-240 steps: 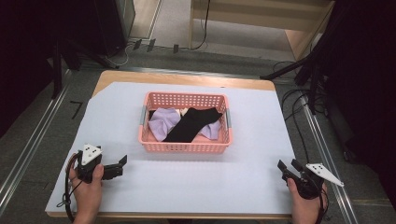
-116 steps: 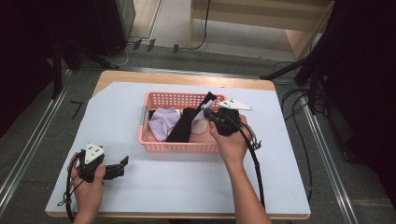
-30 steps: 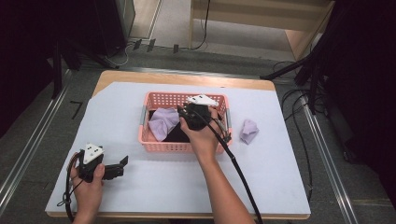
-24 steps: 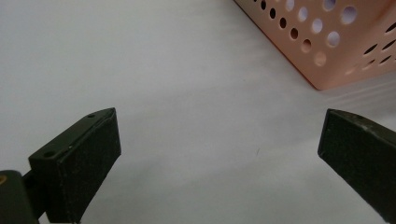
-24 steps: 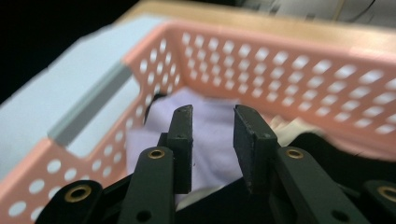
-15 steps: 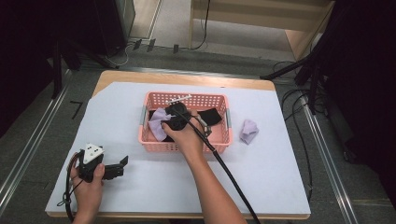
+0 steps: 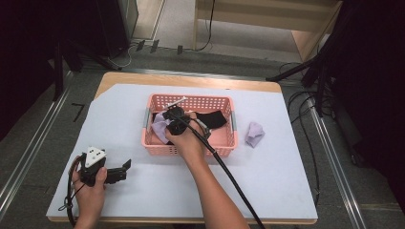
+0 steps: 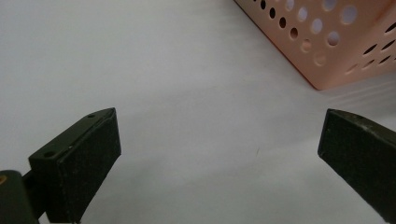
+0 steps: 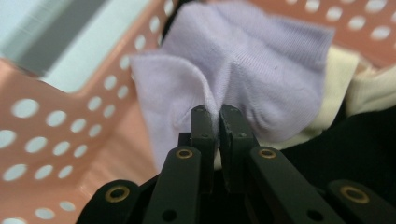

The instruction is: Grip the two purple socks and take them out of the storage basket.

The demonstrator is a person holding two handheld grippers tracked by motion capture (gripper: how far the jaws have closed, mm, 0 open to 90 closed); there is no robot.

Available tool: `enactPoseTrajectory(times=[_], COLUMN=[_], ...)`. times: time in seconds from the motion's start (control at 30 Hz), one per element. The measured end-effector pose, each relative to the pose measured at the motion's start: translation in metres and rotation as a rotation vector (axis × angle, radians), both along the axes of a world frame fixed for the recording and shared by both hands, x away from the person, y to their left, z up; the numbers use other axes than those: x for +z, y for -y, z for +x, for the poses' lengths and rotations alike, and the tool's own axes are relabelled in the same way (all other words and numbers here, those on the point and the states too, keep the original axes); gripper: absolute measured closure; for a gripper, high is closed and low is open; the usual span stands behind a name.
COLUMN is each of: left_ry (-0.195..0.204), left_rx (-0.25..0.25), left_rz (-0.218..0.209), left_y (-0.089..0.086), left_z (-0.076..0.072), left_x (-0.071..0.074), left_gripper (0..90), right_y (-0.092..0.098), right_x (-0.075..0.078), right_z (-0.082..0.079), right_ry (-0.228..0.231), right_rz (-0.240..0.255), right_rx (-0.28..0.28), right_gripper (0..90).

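Lilac sock [image 9: 243,79] pinched by right hand-held gripper [image 9: 217,116] inside pink basket [image 7: 191,148].
Lifting out was judged next; left hand-held gripper [image 8: 219,140] lay released.

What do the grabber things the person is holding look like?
Both are black. The left gripper has flat rectangular jaws, a grey three-cornered plate with dark dots and a looping black cable. The right gripper has brass-coloured rivets and a long black cable. The forearms are bare, no sleeves.
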State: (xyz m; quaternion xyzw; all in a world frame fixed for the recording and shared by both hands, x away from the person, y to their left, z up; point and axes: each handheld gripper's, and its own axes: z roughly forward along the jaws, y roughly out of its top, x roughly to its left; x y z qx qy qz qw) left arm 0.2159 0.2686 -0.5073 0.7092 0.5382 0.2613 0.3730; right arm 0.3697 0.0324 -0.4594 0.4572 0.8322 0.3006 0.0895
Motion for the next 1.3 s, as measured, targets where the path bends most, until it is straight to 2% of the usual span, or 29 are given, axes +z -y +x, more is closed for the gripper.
enactPoseTrajectory(times=[0.13, 0.23, 0.27, 0.3, 0.43, 0.47, 0.5, 0.57, 0.73, 0.9, 1.3], left_ry=[-0.002, -0.003, -0.003, -0.002, -0.002, -0.002, -0.001, 0.007, 0.009, 0.009, 0.01], left_rx=[-0.001, -0.001, -0.001, -0.003, -0.002, -0.002, -0.003, -0.001, -0.002, -0.003, -0.006], left_rz=[0.0, 0.0, 0.0, 0.0, 0.003, 0.003, 0.002, 0.003, 0.005, 0.007, 0.01], left_y=[0.0, 0.0, 0.0, -0.001, 0.0, 0.0, 0.0, 0.0, 0.0, 0.0, 0.0], left_z=[0.0, 0.0, 0.0, 0.0, 0.0, 0.0, 0.0, -0.001, -0.001, -0.001, -0.001], left_x=[0.0, 0.0, 0.0, 0.0, 0.0, 0.0, 0.0, 0.0, 0.0, 0.0, 0.0], left_gripper=[0.1, 0.1, 0.1, 0.1, 0.1, 0.1, 0.1, 0.1, 0.1, 0.1, 0.1], right_y=[0.01, 0.017, 0.017, 0.022, 0.031, 0.031, 0.037, 0.043, 0.059, 0.074, 0.108], right_x=[0.007, 0.011, 0.011, 0.014, 0.021, 0.021, 0.024, 0.027, 0.031, 0.033, 0.035], right_z=[-0.008, -0.014, -0.014, -0.018, -0.024, -0.024, -0.027, -0.03, -0.034, -0.035, -0.035], right_ry=[0.112, 0.206, 0.206, 0.253, 0.343, 0.343, 0.383, 0.425, 0.514, 0.562, 0.621], right_rz=[0.122, 0.188, 0.188, 0.228, 0.26, 0.26, 0.279, 0.288, 0.324, 0.33, 0.313], right_rx=[-0.027, -0.034, -0.034, -0.031, -0.047, -0.047, -0.061, -0.072, -0.092, -0.125, -0.188], right_gripper=[85.9, 85.9, 85.9, 85.9, 86.0, 86.0, 85.9, 85.9, 85.9, 85.8, 85.8])
